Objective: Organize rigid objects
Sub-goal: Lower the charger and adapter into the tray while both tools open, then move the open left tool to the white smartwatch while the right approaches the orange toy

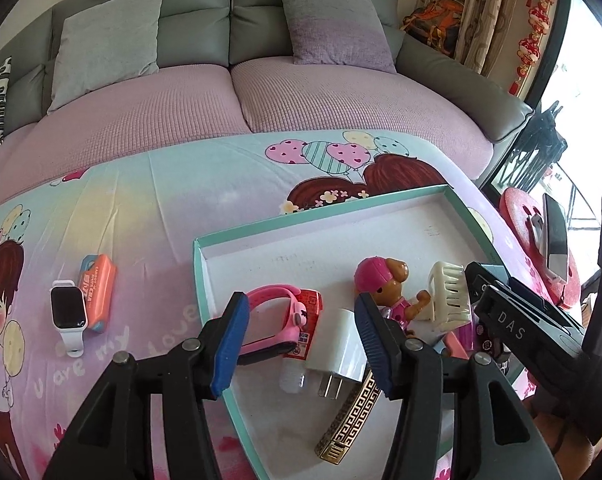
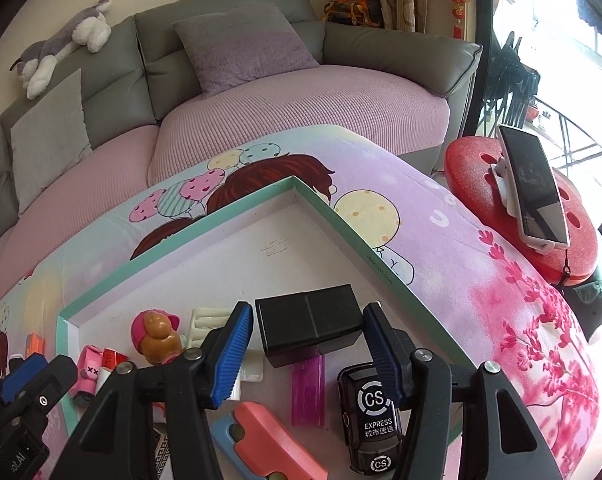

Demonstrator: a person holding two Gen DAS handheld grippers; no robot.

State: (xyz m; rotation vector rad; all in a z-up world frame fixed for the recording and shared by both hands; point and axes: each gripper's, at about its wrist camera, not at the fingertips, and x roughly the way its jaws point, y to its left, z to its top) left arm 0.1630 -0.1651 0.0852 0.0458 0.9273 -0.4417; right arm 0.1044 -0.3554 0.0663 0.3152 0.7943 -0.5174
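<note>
A shallow teal-rimmed white box (image 1: 257, 227) (image 2: 341, 224) lies on the cartoon-print cloth. It holds a pink watch (image 1: 273, 320), a white charger (image 1: 341, 348), a small bottle (image 1: 305, 336), a gold-patterned lighter (image 1: 349, 420), a toy dog (image 1: 385, 284) (image 2: 157, 336) and a cream hair claw (image 1: 449, 296). My left gripper (image 1: 301, 344) is open and empty over the watch and charger. My right gripper (image 2: 307, 352) is open around a black box (image 2: 309, 326), jaws apart from its sides. A black toy car (image 2: 371, 416), a purple lighter (image 2: 308, 392) and an orange case (image 2: 269, 440) lie below it.
On the cloth left of the box lie a white smartwatch (image 1: 67, 312) and an orange case (image 1: 97, 288). A red stool (image 2: 481, 184) with a phone on a stand (image 2: 535, 188) is to the right. A grey sofa (image 1: 229, 8) with cushions is behind.
</note>
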